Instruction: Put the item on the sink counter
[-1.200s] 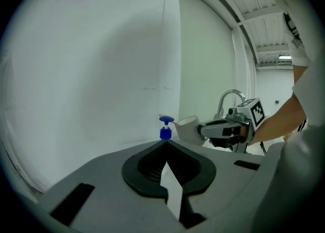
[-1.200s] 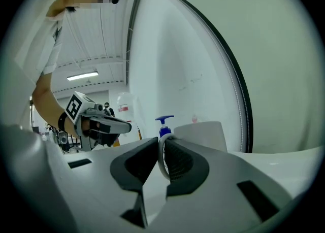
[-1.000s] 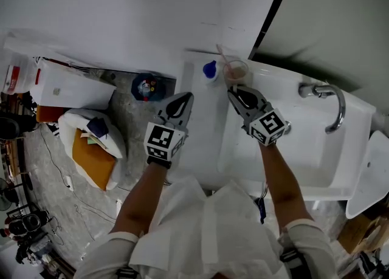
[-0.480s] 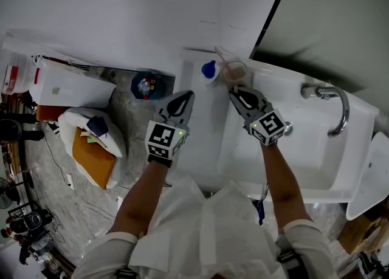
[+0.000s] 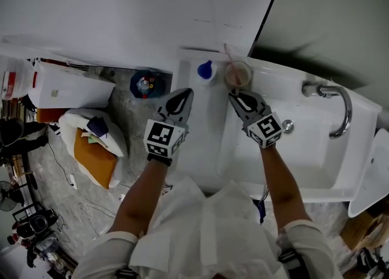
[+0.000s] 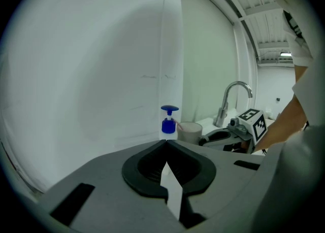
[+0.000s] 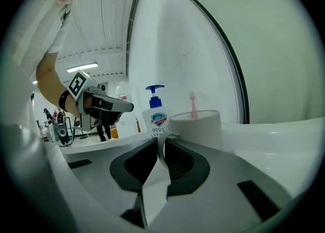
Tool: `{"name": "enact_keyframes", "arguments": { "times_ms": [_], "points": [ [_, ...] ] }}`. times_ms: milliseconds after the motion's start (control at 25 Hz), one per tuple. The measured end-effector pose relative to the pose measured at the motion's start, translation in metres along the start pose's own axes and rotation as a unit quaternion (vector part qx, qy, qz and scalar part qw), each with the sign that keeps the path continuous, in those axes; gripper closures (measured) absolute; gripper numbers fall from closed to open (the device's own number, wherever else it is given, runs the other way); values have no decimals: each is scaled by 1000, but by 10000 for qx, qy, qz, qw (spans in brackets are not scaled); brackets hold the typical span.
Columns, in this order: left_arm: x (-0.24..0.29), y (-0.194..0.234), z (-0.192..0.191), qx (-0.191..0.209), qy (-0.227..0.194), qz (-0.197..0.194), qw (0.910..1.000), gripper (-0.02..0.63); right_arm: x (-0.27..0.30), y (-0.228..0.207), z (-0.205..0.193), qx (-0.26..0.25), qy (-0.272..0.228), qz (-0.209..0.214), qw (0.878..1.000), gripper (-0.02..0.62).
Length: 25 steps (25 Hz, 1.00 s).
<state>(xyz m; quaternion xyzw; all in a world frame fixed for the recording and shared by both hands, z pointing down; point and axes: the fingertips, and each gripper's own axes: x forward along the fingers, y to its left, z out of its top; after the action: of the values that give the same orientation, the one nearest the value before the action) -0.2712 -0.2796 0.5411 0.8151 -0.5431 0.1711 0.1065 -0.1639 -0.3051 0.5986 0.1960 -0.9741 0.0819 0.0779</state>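
White cup (image 5: 237,76) lowered, handle in right gripper (image 5: 233,93), left gripper (image 5: 186,92) closed

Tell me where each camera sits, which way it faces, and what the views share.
Head view: on the person's head, looking steeply down at the sink; both arms, the left gripper and the right gripper show.
Left gripper view: on the left gripper, looking past its shut jaws toward the wall; the right gripper shows at right.
Right gripper view: on the right gripper, jaws shut on the cup's handle; the left gripper shows at left.
Shared: all three show the soap bottle and cup.
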Motion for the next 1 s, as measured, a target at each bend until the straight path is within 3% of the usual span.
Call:
{"name": "enact_keyframes", "arguments": {
  "times_ms": [480, 1000],
  "points": [
    [7, 2, 0, -158, -20, -18, 9999, 588, 1, 0, -12, -190, 323, -82, 9993, 548],
    [-2, 1, 2, -237, -66, 14, 9997, 588, -18, -2, -4, -289, 534, -267, 9978, 476]
  ]
}}
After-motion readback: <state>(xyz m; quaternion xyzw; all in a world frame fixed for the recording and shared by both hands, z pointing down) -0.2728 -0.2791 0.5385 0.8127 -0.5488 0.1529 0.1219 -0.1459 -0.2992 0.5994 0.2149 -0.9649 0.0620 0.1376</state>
